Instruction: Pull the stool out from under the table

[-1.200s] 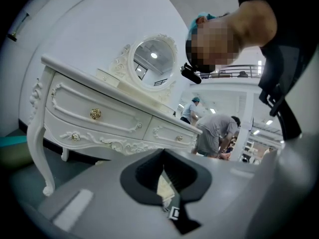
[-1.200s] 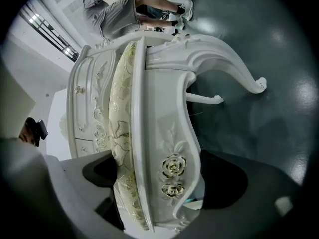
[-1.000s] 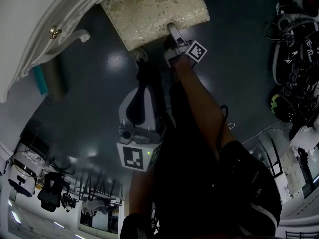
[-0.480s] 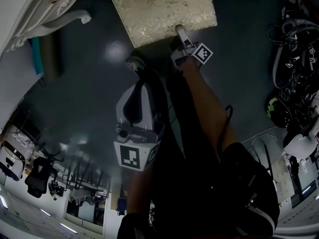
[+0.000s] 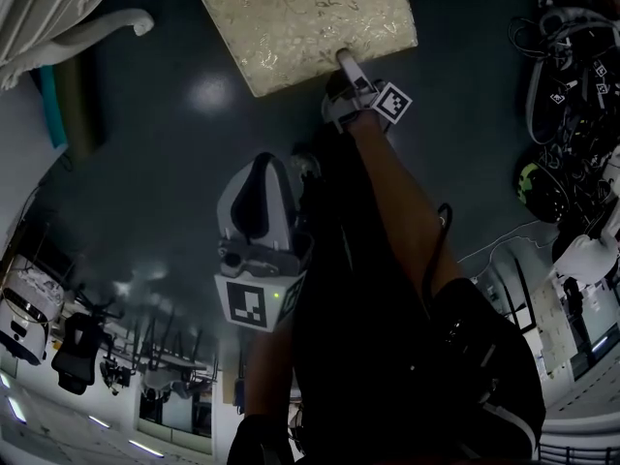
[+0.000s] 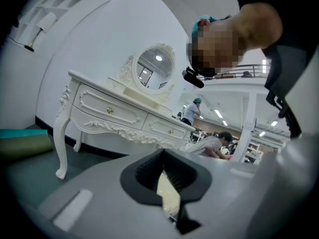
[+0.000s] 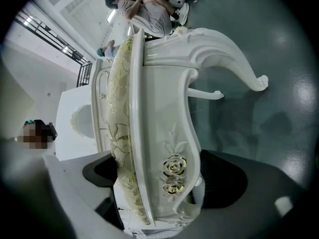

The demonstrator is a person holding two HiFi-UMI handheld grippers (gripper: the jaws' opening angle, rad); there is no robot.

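- Dark, glossy floor (image 5: 174,163), spotted with reflected ceiling light
- White carved table (image 5: 58,17) stands at the left
- Cream-cushioned stool (image 5: 310,22) stands apart from it
- A green roll (image 5: 73,105) lies by the table leg
- Tangled cables and gear (image 5: 572,95) at the right

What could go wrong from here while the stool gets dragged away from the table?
1. The right gripper grips the stool only at one edge of the seat, off to one side. With a one-sided pull the stool may swivel, or the edge may slip out of the grip.
2. Cables lie on the floor to the right. A stool leg that drifts that way could snag on them.
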